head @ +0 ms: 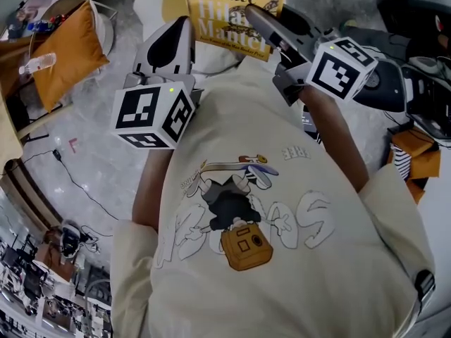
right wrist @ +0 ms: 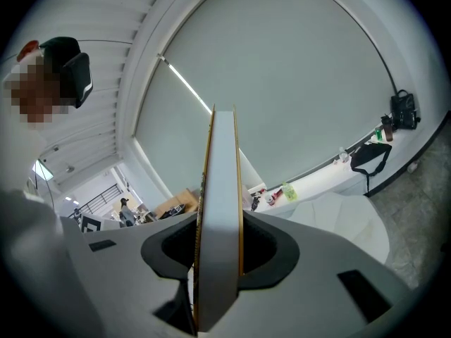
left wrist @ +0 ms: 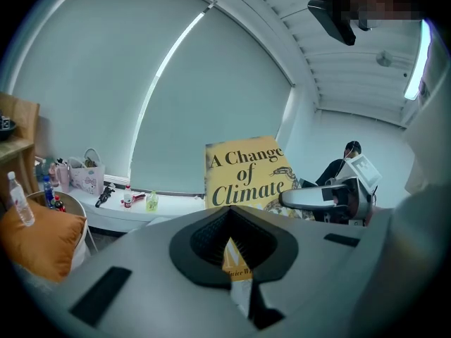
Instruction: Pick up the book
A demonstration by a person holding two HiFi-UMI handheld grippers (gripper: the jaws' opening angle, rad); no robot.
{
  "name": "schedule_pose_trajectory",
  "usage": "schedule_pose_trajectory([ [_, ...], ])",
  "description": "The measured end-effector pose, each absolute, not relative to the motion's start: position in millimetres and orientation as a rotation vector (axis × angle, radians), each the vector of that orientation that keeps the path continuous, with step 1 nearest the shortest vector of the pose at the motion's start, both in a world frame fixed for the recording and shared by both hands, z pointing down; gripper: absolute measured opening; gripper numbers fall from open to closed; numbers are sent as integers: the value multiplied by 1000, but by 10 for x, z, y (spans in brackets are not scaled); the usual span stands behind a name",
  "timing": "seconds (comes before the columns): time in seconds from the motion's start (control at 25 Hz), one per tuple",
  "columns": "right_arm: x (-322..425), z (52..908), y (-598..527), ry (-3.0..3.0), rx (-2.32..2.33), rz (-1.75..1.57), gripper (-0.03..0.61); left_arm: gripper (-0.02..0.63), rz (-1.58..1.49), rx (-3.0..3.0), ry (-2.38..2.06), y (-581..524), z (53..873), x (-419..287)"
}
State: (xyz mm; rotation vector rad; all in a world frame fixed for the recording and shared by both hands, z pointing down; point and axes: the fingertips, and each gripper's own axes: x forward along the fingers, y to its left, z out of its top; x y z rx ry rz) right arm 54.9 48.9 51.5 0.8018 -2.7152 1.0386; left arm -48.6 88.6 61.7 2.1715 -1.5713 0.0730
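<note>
The book [head: 236, 9] has a yellow cover and is held up in the air in front of me. My right gripper [head: 262, 21] is shut on it. In the right gripper view the book [right wrist: 218, 189] shows edge-on and upright, clamped between the pads of the right gripper [right wrist: 218, 263]. In the left gripper view its front cover [left wrist: 246, 174] faces the camera, with the right gripper [left wrist: 317, 197] gripping its right edge. My left gripper [head: 171, 46] is shut and holds nothing, just left of the book and apart from it. Its jaws [left wrist: 236, 259] meet low in its own view.
An orange cushion [head: 67, 55] lies in a white basket on the left. Cables [head: 70, 182] run over the grey floor. Dark gear [head: 423, 69] is piled at the right. Bottles [left wrist: 134, 197] and a white bag [left wrist: 86, 174] stand on the window ledge, and a black bag [right wrist: 370, 157] lies on it.
</note>
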Motion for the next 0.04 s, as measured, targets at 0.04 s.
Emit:
schedule_pose_trajectory([
  [0.04,525,500,465,-2710,805,1037,156,5,72,2171,-1570,857,597,-510],
])
